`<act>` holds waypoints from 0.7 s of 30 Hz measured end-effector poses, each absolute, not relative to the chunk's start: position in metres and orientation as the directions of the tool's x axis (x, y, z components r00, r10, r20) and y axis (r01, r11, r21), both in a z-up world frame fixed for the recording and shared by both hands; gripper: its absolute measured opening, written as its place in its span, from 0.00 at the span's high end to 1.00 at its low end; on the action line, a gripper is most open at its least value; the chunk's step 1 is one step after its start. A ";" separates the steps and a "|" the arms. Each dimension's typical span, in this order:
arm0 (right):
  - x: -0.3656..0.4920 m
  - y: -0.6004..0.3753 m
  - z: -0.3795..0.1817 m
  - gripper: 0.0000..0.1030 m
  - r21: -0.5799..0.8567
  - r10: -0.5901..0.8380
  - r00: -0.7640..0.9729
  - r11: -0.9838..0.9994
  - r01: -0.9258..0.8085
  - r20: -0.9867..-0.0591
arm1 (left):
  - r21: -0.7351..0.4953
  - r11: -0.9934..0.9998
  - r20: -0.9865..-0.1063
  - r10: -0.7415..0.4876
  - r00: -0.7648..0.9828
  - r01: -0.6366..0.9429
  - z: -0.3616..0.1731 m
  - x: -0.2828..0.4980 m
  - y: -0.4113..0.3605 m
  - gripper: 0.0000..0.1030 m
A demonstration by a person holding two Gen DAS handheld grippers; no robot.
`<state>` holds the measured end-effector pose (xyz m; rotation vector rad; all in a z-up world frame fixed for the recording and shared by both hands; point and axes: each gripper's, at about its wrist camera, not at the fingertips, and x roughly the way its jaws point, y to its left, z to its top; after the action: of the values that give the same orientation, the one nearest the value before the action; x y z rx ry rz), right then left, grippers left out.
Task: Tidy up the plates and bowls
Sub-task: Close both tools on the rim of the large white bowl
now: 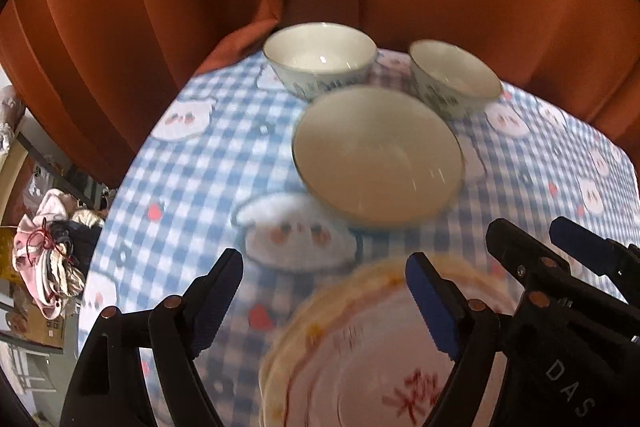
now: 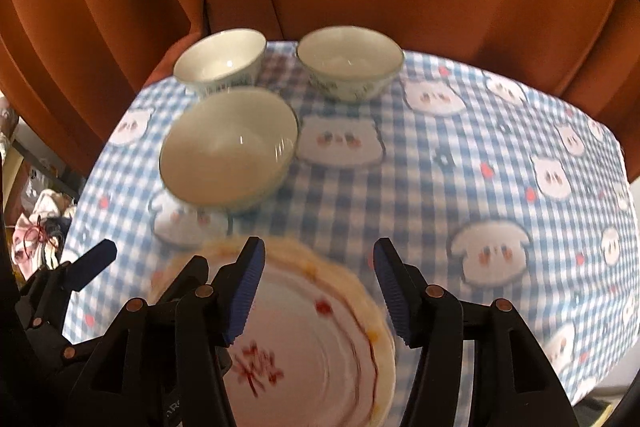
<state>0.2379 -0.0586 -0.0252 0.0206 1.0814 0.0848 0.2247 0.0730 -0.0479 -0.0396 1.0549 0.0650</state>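
A cream plate (image 1: 360, 367) with a red line and red flower pattern lies at the near table edge, seemingly on top of another plate. My left gripper (image 1: 324, 291) hangs open over its left rim, gripping nothing. My right gripper (image 2: 318, 287) is open above the same plate (image 2: 312, 347), with its pads clear of it. Beyond the plate stands a large white bowl (image 1: 376, 155) (image 2: 228, 147). Two smaller patterned bowls (image 1: 320, 55) (image 1: 452, 75) stand at the back edge. The right gripper (image 1: 528, 231) also shows beside the left one.
A blue-and-white checked cloth (image 2: 440, 187) with bear faces covers the table. An orange curtain (image 1: 160, 7) hangs right behind it. Past the table's left edge lies a pile of clothes and boxes (image 1: 44, 255).
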 end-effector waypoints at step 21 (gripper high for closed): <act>0.340 -0.038 -0.072 0.69 0.164 0.180 0.430 0.984 -0.076 -0.885 | 0.067 0.986 -0.874 0.133 0.467 -0.156 -0.088 0.310 0.075 0.62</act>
<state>0.3403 -0.0381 -0.0716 0.1046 1.1156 0.1602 0.3103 0.0749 -0.0884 -0.0236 1.0707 0.1773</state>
